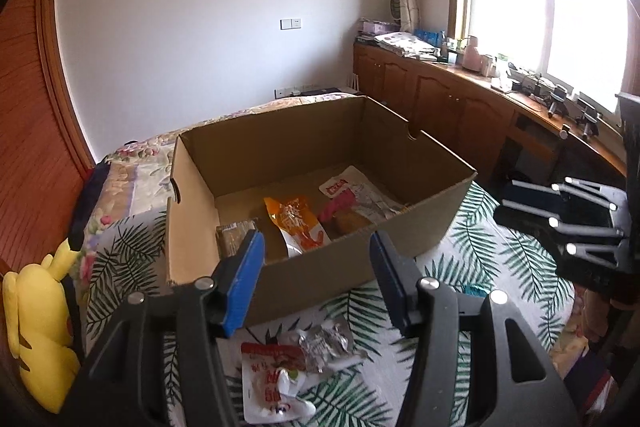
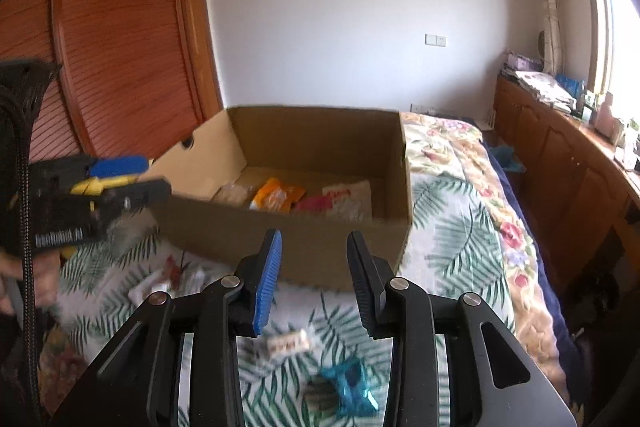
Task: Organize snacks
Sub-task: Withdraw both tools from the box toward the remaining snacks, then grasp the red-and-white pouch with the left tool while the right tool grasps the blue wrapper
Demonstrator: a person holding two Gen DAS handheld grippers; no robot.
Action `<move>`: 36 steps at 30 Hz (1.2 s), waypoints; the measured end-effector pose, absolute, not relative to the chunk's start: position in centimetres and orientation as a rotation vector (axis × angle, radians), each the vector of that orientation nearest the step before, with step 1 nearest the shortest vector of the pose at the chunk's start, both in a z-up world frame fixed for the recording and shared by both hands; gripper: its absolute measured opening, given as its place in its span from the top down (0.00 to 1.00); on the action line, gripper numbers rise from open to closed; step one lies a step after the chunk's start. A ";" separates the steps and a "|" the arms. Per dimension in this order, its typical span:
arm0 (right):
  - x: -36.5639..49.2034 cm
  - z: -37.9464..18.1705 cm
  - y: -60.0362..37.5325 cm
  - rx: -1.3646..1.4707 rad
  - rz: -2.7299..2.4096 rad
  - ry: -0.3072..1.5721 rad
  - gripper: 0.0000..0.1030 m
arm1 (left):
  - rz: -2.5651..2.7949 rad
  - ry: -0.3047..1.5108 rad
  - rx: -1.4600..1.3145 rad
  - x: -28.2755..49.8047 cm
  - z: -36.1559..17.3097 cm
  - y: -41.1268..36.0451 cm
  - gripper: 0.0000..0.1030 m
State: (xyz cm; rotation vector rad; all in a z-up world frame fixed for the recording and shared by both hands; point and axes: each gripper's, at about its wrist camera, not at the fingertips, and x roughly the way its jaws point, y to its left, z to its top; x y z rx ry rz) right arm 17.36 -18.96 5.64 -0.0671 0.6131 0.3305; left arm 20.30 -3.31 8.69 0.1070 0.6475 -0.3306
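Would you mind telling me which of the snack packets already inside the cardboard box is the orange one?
The orange packet lies in the middle of the cardboard box, between a brown packet and a white packet with a red label.

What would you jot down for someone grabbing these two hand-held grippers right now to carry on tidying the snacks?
Left gripper: fingers apart, holding nothing.
Right gripper: fingers apart, holding nothing.
Cardboard box sits on the leaf-print bedspread.
Done: orange packet, pink snack and a few more packets lie in the box.
Left: red-and-white packet, foil pieces, small white packet and blue wrapper lie on the bedspread in front of the box.
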 end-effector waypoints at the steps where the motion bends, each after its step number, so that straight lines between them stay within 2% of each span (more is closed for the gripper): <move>1: 16.8 5.2 -19.2 -0.069 0.332 0.616 0.67 | -0.335 0.648 0.108 20.0 8.6 -3.3 0.46; 12: 14.4 -0.4 -22.0 -0.057 0.302 0.707 0.65 | -0.368 0.652 0.126 16.4 6.6 -3.3 0.46; 21: 14.2 -4.3 -23.1 -0.063 0.286 0.774 0.63 | -0.350 0.716 0.135 15.0 2.2 -2.6 0.46; 30: 15.2 -6.4 -23.1 -0.091 0.286 0.823 0.63 | -0.296 0.818 0.133 15.7 -2.3 -0.8 0.46; 36: 15.5 -7.1 -22.6 -0.121 0.290 0.839 0.63 | -0.266 0.840 0.124 16.0 -3.4 0.1 0.46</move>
